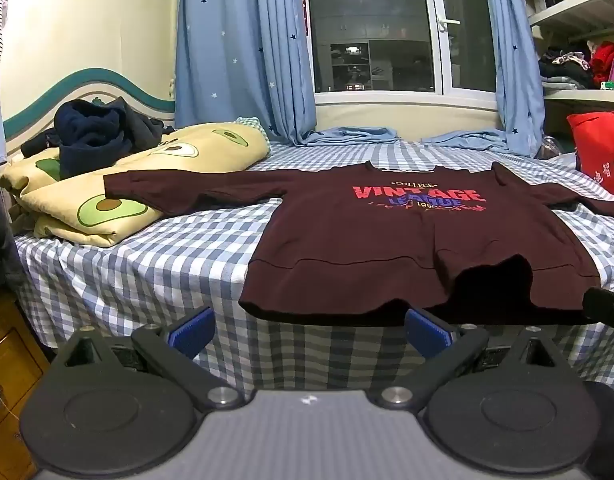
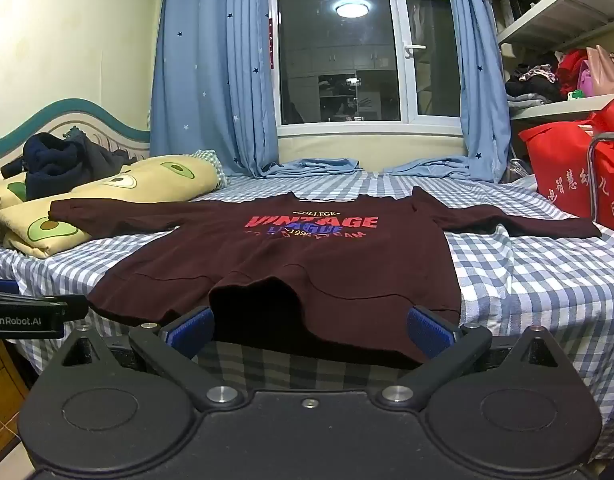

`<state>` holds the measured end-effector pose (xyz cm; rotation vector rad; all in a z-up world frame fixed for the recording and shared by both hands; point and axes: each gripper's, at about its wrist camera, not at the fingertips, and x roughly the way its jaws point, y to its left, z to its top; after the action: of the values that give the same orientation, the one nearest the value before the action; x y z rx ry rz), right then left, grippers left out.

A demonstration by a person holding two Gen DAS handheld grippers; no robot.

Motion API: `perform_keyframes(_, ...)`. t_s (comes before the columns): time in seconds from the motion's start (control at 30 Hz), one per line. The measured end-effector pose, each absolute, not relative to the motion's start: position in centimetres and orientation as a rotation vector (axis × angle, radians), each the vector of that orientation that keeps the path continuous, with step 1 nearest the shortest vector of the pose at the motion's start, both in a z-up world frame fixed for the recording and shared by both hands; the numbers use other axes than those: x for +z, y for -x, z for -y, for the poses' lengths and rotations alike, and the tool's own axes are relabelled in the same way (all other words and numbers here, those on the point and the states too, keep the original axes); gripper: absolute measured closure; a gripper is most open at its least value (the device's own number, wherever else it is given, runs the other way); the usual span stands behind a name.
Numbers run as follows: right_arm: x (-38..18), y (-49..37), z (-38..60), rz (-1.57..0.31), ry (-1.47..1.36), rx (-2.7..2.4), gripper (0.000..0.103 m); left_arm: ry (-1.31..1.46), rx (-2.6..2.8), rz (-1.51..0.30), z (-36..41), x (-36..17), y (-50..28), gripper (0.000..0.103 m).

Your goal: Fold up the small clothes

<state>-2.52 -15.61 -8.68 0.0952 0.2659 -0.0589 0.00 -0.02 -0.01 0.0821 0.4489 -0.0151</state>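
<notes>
A small maroon sweatshirt (image 1: 391,248) with a red and blue "VINTAGE" print lies flat, face up, on the checked bed, sleeves spread to both sides; it also shows in the right wrist view (image 2: 307,264). Its hem hangs a little over the near bed edge, with a raised fold in the middle. My left gripper (image 1: 309,334) is open and empty, just short of the hem's left corner. My right gripper (image 2: 311,332) is open and empty, in front of the hem's right half. Part of the left gripper body (image 2: 23,312) shows at the right wrist view's left edge.
A folded avocado-print quilt (image 1: 119,184) with dark clothes (image 1: 95,136) on it lies at the bed's left; the shirt's left sleeve rests on it. A red bag (image 2: 567,172) stands at the right. Blue curtains (image 1: 243,48) and a window are behind. A wooden cabinet (image 1: 7,360) stands at lower left.
</notes>
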Motion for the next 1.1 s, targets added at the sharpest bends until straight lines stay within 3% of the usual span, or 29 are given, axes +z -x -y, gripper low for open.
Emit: perform_keyframes(1.1,-8.71,2.45,15.55,-0.263,-0.1,-0.059,0.0,-0.089,-0.009,-0.441,-0.04,0.28,-0.08,0.001)
